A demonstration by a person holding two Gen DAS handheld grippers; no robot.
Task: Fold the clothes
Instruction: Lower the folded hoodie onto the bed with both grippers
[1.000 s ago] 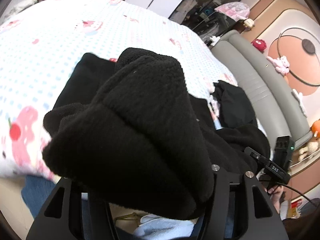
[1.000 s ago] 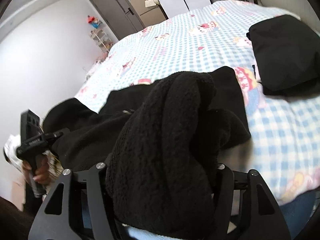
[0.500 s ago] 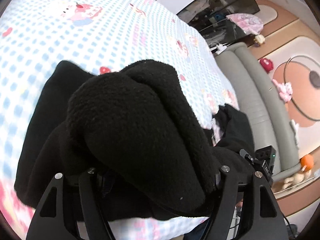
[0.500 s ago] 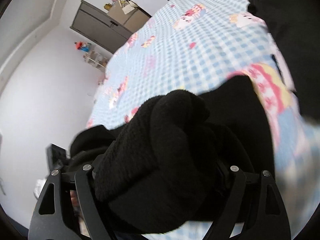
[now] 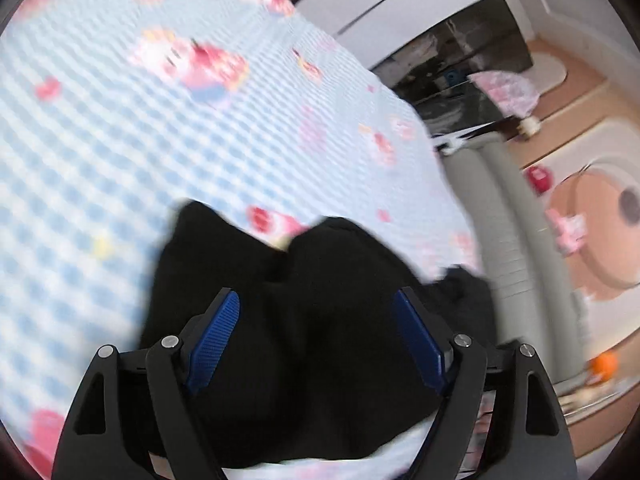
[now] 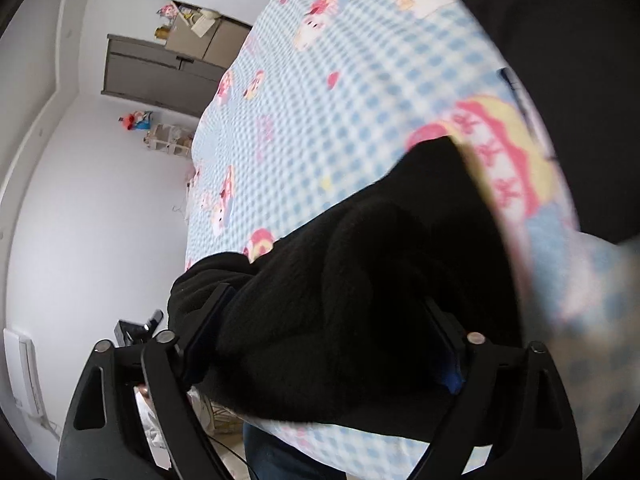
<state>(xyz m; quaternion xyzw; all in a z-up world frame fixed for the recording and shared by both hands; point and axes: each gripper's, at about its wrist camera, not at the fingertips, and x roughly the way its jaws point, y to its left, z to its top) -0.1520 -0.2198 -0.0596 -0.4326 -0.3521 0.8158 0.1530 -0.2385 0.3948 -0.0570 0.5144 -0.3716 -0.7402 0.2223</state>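
A black fleece garment (image 5: pixel 320 352) lies bunched on the blue checked bed sheet (image 5: pixel 160 128) near its edge. My left gripper (image 5: pixel 316 292) hovers over it, open, with both blue pads (image 5: pixel 216 332) bare and the fleece spread flat beneath and between them. In the right wrist view the same fleece (image 6: pixel 420 208) bulges up between the fingers of my right gripper (image 6: pixel 326 296). Those fingers stand wide apart, so it is open; the fleece hides the left pad and leaves only a sliver of the right pad (image 6: pixel 452 380).
A second black garment (image 6: pixel 560 60) lies flat on the sheet (image 6: pixel 340 92) to the right. A grey padded headboard (image 5: pixel 492 220) borders the bed. Grey closet doors (image 6: pixel 160 72) stand beyond the bed. A person's jeans (image 6: pixel 280 452) show below the mattress edge.
Both grippers swung forward and down over the bed and their fingers spread wider. The fleece, held up in thick bunches before, now rests on the sheet, and the left pads have come into view.
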